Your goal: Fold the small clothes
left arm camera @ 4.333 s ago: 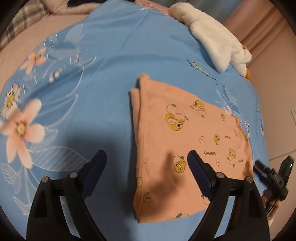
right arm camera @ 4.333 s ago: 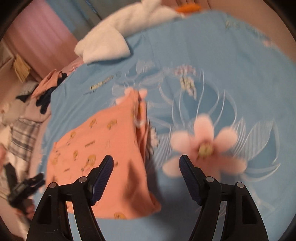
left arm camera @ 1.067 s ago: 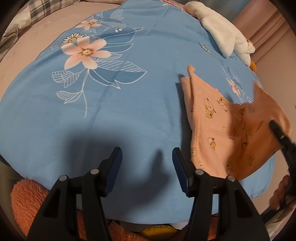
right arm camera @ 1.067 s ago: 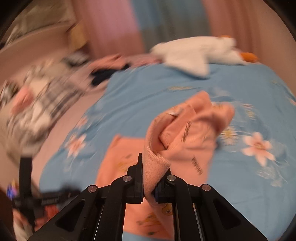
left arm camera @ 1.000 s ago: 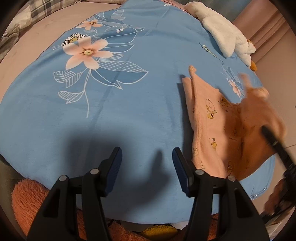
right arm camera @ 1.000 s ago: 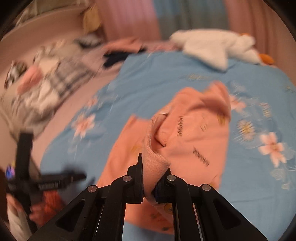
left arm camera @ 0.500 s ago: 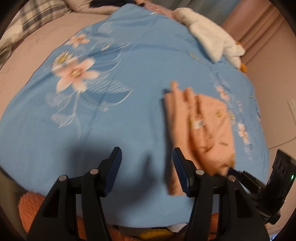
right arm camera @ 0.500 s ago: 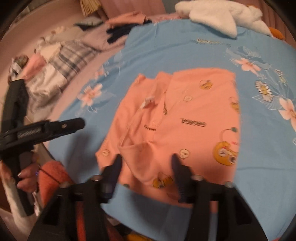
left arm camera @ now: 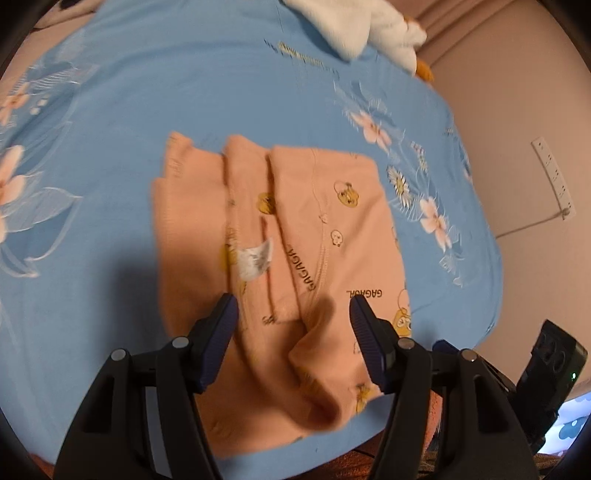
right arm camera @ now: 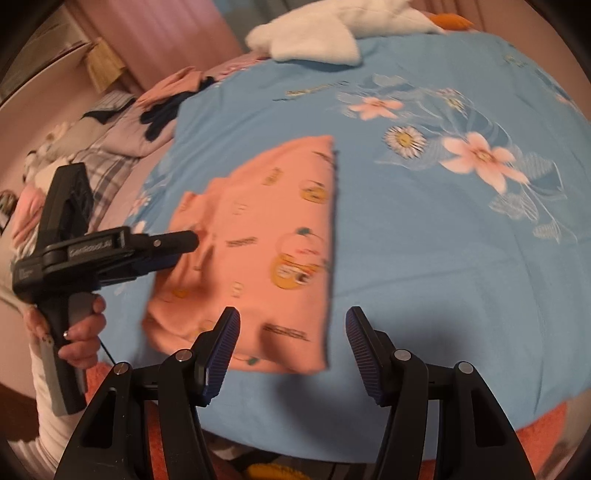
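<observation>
A small peach garment (left arm camera: 295, 236) with yellow cartoon prints lies folded in layers on the blue floral sheet (left arm camera: 207, 81); a white label (left arm camera: 255, 258) shows on it. It also shows in the right wrist view (right arm camera: 266, 251). My left gripper (left arm camera: 291, 332) is open and empty, hovering over the garment's near end, which is bunched. In the right wrist view the left gripper (right arm camera: 177, 240) reaches over the garment's left edge. My right gripper (right arm camera: 291, 343) is open and empty above the garment's near right corner.
A white plush toy (left arm camera: 354, 26) lies at the far end of the bed, also in the right wrist view (right arm camera: 325, 37). Loose clothes (right arm camera: 110, 125) are piled at the left. A wall socket strip (left arm camera: 554, 173) is on the right wall. The sheet's edge runs close below both grippers.
The right gripper carried one side of the garment over, laid it down folded and opened. The left gripper moved from the bare sheet to over the garment's near end.
</observation>
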The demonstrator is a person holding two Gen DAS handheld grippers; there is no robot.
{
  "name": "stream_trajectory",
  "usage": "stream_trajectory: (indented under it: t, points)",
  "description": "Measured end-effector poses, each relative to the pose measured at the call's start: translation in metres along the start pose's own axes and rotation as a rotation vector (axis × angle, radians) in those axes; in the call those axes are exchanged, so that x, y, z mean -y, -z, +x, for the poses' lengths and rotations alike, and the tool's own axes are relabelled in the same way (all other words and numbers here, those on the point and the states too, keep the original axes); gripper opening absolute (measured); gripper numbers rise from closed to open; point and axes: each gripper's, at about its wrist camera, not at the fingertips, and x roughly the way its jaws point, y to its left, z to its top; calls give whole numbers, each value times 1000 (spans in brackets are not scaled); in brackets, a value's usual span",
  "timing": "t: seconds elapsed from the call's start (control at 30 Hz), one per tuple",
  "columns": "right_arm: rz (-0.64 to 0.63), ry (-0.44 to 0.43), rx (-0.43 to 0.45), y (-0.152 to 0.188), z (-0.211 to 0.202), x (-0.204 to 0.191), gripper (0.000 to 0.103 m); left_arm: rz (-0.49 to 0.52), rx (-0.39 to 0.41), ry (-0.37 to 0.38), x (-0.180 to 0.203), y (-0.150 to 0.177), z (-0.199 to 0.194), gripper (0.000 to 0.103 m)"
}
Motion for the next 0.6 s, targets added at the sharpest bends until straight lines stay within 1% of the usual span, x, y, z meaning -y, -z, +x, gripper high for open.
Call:
stream_trajectory:
  t: [0.1,0.17,0.2,0.23,0.27,0.3,0.33,0.43,0.53,0.6]
  points:
    - [29,10,-5,4,2,8,60,-23,-43,21,4,-6,21,61]
    - [48,20,-8,5,1,14,60,-38,-43,3,3,-9,26,58]
    - [54,24,-8,6,0,17,60,-38,-33,-6,5,-9,26,51]
    - [58,27,-8,7,0,19,60,-34,-20,-14,7,-8,26,38]
    - [62,29,-10,7,1,20,60,-33,-9,-20,8,-8,26,34]
    - [66,29,-13,7,2,21,60,-30,-2,-17,9,-8,27,22]
    - [71,31,-17,7,3,22,60,-26,12,-19,9,-9,26,15]
    - [78,34,-21,7,5,22,60,-20,42,-44,10,-7,17,11]
    - [75,27,-16,6,3,22,60,-27,109,-11,12,-6,-5,10]
    - [69,29,-12,4,1,21,60,-15,148,-4,16,-6,-22,10]
